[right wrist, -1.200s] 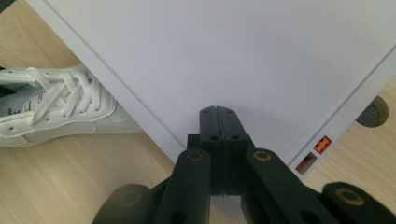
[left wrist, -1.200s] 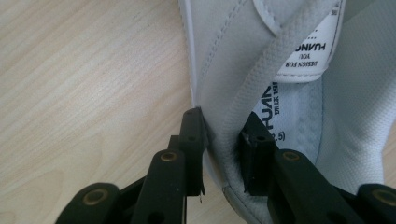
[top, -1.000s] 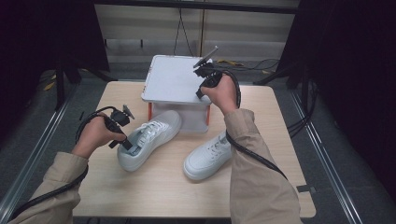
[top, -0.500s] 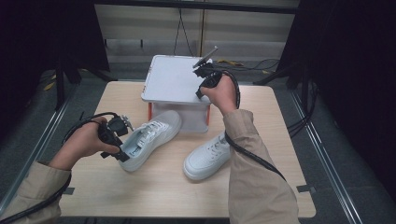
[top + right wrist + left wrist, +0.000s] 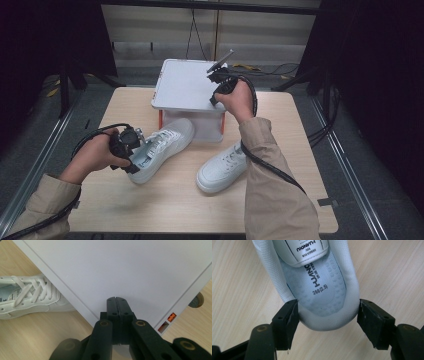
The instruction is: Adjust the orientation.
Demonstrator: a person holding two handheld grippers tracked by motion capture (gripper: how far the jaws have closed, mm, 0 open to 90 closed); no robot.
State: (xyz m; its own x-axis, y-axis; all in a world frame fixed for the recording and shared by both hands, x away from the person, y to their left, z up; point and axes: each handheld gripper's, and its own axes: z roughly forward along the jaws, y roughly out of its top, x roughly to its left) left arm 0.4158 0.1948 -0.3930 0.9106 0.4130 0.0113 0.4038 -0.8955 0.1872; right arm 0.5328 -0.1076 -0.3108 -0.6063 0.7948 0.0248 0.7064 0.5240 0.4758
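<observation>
- The white lace-up leather sneaker point(image 5: 160, 147) lies on the pale wooden table point(image 5: 165, 205), left of centre, with its toe pointing toward the box and its heel toward the person's left hand point(image 5: 92, 156).
- The left gripper point(image 5: 327, 315) sits at that heel: its two black jaws stand apart, one on each side of the padded heel collar, touching or very nearly touching it; the left gripper view looks down into the shoe at the light blue insole point(image 5: 324, 282).
- A second white sneaker point(image 5: 222, 167) lies to the right of the first, near it but not touching, just in front of the box.
- The white flat-lidded box with orange corner posts point(image 5: 187, 92) stands at the far middle of the table.
- The right gripper point(image 5: 118, 305) rests over the near right part of the box lid, its jaws pressed together with nothing between them.
- A black cable point(image 5: 270, 167) runs from the right gripper down along the beige sleeve point(image 5: 277, 190).
</observation>
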